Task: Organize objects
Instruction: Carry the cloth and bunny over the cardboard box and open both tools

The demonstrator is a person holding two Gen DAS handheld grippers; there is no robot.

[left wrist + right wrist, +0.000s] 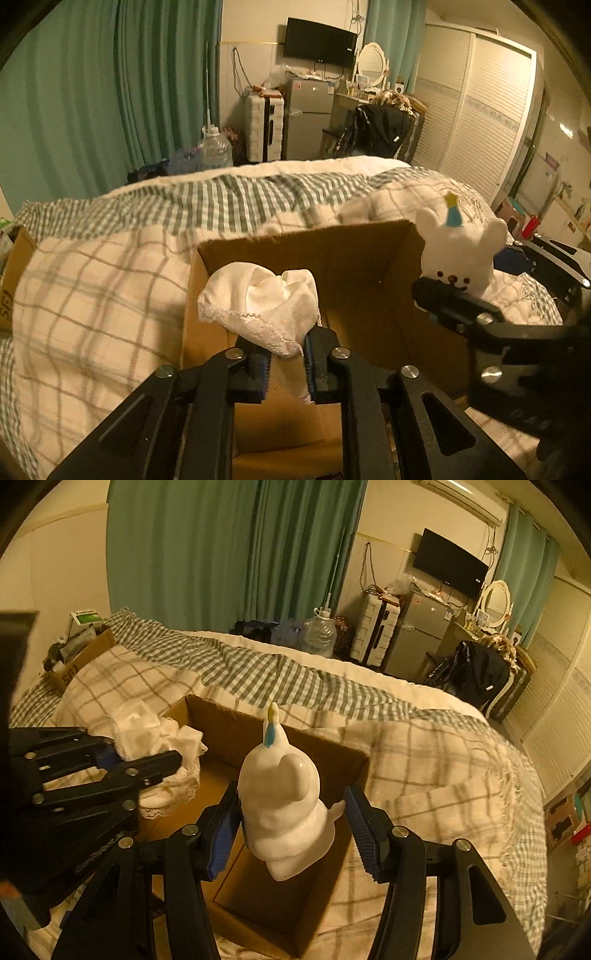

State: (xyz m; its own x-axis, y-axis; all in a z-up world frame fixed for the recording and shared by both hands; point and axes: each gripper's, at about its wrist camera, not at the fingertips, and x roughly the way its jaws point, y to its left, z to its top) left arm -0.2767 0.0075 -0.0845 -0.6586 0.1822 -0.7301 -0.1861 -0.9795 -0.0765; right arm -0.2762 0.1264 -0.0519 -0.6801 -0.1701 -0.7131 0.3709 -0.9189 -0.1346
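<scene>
An open cardboard box (369,258) (229,731) lies on the bed. My left gripper (288,354) (140,764) is shut on a crumpled white lace-edged cloth (262,306) (162,738) and holds it over the box's left wall. My right gripper (291,812) (436,291) is over the box with a white bear plush with a small blue party hat (284,801) (461,254) between its jaws. The left finger touches the plush; the right finger (362,827) stands apart from it, so the jaws look open.
The bed carries a checked quilt (96,295) (424,768). A second cardboard box with items (77,653) (11,280) sits at the bed's far left. Beyond the bed are green curtains, a water jug (214,147), a suitcase, a fridge and a wardrobe.
</scene>
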